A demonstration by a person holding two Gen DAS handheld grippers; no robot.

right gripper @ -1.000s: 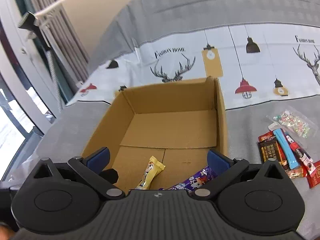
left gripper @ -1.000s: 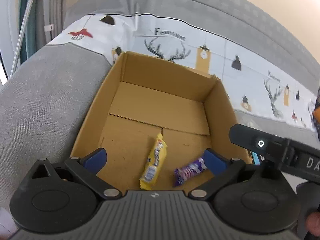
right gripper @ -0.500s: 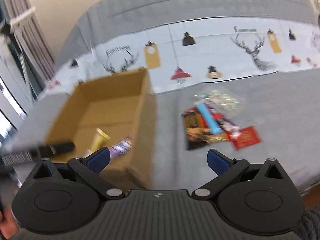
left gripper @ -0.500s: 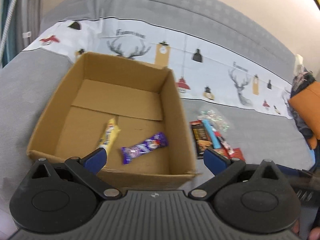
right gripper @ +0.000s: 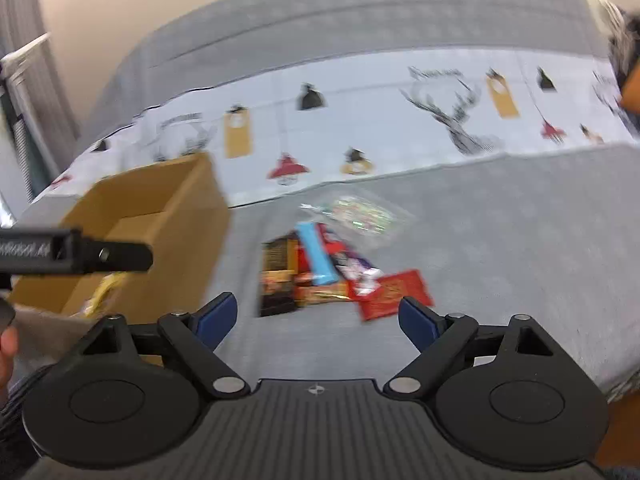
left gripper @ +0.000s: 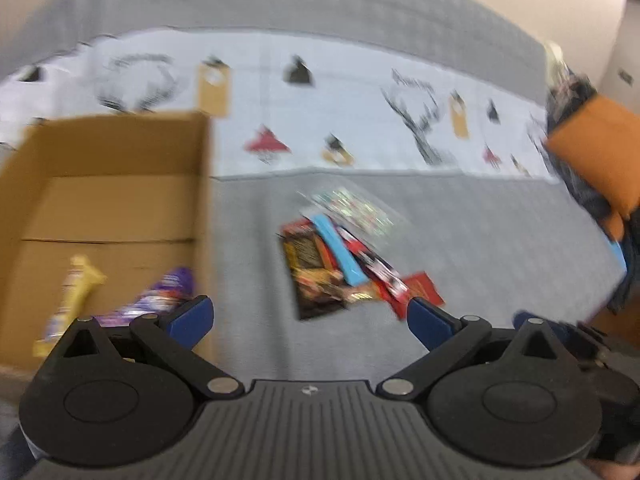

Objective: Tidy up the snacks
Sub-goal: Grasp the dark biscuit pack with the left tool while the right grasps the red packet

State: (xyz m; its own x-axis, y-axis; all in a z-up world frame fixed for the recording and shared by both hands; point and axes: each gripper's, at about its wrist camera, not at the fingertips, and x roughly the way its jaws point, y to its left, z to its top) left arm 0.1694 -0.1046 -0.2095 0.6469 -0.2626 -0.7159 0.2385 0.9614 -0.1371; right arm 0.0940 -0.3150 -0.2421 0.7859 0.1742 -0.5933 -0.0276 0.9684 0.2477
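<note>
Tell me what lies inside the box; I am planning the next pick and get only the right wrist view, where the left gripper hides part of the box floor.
Observer: Two snacks lie on the floor of the box: a yellow bar and, right of it, a purple wrapper by the right wall.
Operator: Is the left gripper carrying anything?
Observer: No. The left gripper is open and empty.
Operator: Where does it point?
Observer: At the snack pile on the grey cloth, with the box off to its left.
</note>
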